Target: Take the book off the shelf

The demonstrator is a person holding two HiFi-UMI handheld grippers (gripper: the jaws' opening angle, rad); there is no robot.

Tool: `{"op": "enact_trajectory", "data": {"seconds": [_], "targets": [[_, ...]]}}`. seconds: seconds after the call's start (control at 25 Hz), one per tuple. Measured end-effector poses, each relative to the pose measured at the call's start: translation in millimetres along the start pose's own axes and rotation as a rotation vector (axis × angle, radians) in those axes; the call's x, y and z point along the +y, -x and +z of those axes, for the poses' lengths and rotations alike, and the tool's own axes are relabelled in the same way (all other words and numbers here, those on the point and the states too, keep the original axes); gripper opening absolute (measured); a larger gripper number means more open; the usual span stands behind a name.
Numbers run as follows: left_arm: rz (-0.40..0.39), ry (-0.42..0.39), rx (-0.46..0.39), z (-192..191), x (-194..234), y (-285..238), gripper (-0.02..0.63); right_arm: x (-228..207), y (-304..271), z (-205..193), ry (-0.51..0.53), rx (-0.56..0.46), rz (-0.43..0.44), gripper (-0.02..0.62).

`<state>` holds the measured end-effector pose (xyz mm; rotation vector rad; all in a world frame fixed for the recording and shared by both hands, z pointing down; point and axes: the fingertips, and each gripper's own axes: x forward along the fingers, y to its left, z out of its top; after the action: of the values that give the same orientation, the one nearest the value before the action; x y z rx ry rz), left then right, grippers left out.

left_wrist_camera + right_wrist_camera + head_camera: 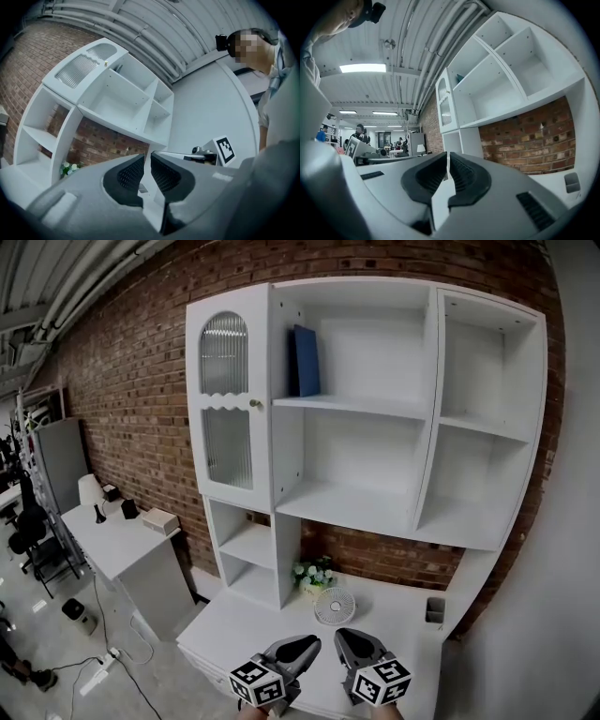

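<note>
Blue book (pixel 305 360) stands upright at the upper shelf's (pixel 361 407) left end. Left tongs (pixel 146 161) and right tongs (pixel 448 161) are nearly closed and empty, low over the counter (pixel 394 606). Advice: open one wide, then reach for the spine.

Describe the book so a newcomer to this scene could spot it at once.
Against the brick wall stands a white shelf unit. In its top middle compartment, just right of the ribbed-glass door, the book stands on end at the left side. It is dark blue, the only dark thing on those white shelves.
</note>
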<state>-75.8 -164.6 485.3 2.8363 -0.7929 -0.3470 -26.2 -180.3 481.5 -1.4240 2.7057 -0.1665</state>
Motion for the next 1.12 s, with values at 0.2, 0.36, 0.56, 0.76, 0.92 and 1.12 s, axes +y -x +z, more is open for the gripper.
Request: {"op": "enact_trajectory", "data": {"seconds": [0.2, 0.36, 0.56, 0.76, 0.92, 1.12], "targets": [[0.013, -0.006, -0.012, 8.4, 18.4, -42.2, 0.049, -37.6, -20.9, 15.4, -0.005, 0.002, 0.026, 0.017], [0.026, -0.009, -0.018, 12.2, 31.8, -70.5, 0.048, -62.0, -35.9, 28.9, -0.005, -0.011, 0.049, 0.017], [0.048, -0.016, -0.032, 15.2, 45.7, -98.5, 0.049, -83.4, -49.6, 38.2, 0.012, -0.007, 0.093, 0.017], [0.074, -0.032, -0.055, 27.5, 57.0, -115.0, 0.049, -96.2, -63.0, 49.2, 0.028, -0.012, 0.131, 0.018], [0.083, -0.058, -0.067, 44.5, 64.9, -120.5, 0.049, -95.5, -75.3, 61.4, 0.055, -0.015, 0.152, 0.018], [0.065, -0.086, -0.077, 72.7, 74.6, -130.9, 0.049, -95.1, -93.2, 88.7, 0.096, -0.042, 0.152, 0.018]]}}
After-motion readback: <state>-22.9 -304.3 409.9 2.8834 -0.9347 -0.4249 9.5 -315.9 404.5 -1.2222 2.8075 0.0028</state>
